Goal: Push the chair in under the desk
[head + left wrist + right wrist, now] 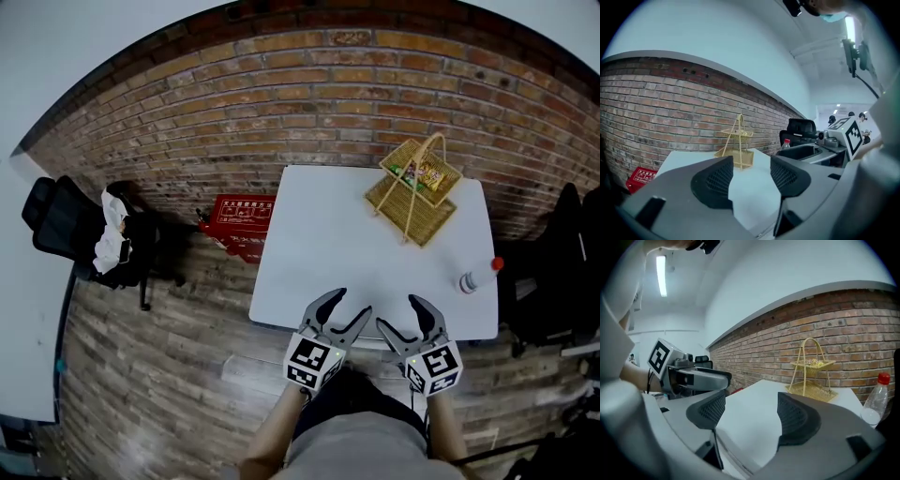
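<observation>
I am looking down at the chair (349,398), which is showing only as a dark shape right at the near edge of the white surface (319,244), low between my two grippers. Its seat and legs are hiding beneath the surface and behind my own body, so I cannot tell how far in it is sitting. I am holding my left gripper (352,305) at that near edge, its fingers (717,180) spread with nothing between them. My right gripper (397,314) is hovering just beside it, fingers likewise apart and empty. Neither gripper view is showing the chair.
</observation>
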